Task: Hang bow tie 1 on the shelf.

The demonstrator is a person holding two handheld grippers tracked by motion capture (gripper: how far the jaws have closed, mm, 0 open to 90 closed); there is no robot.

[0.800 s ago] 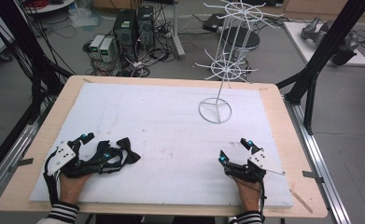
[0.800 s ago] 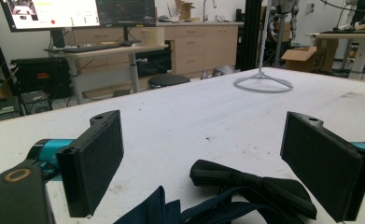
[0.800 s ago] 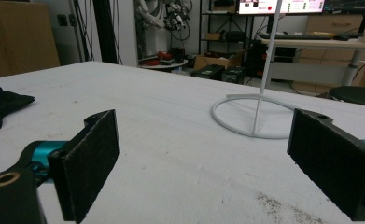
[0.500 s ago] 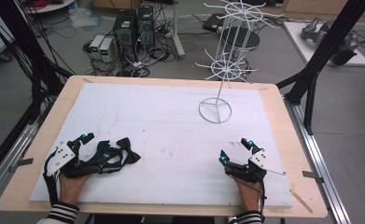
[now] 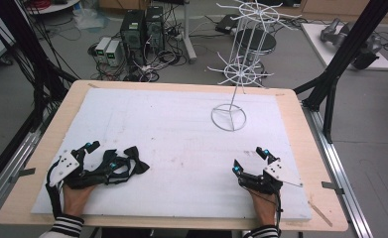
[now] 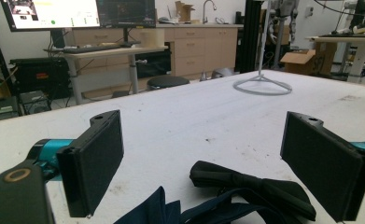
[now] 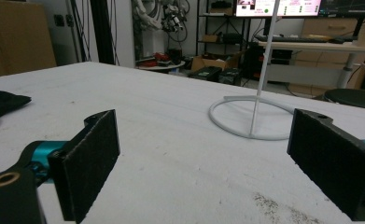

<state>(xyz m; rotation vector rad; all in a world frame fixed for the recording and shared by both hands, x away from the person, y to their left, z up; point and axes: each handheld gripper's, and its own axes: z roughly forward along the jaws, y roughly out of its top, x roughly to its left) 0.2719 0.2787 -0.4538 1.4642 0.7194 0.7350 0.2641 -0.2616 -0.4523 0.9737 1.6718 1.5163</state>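
We find the black bow tie [image 6: 250, 186] lying flat between the spread, unclenched left gripper [image 6: 217, 163] jaws, long axis crosswise. Right gripper [image 7: 203, 163] likewise released, grasping nothing.

The monitor [image 6: 52, 13] shows a display, seemingly too blurred to read.

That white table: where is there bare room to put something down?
The wide middle of the white table is bare, between the bow ties by the left tool and the right tool. The far left corner is free too. The wire rack crowds the far right.
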